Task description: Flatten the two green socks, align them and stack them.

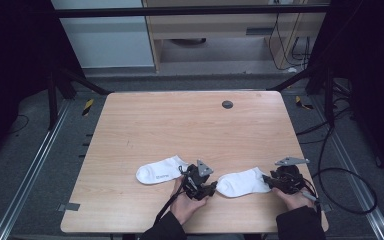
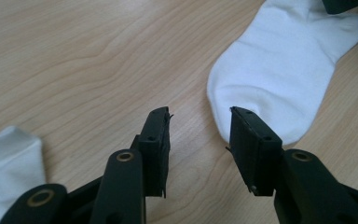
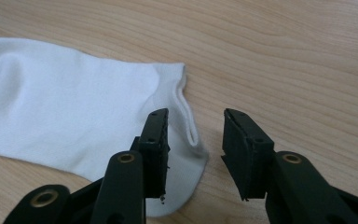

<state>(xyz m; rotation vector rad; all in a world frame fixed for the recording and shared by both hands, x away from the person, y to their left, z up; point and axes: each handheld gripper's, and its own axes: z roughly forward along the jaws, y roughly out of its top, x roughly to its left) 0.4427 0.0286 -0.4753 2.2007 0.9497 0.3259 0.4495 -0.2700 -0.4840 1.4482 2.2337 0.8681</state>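
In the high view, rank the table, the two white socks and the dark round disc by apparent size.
1. Table
2. Left sock and right sock: look alike, so unranked
3. Dark round disc

My left gripper (image 1: pixel 211 187): black body, grey three-cornered plate on top, black cable trailing | my right gripper (image 1: pixel 266 178): black, same grey plate, cable | jaws: flat black ribbed pads, small screws, brass-ringed pivot holes on black arms | my sleeves (image 1: pixel 300 222): dark, long
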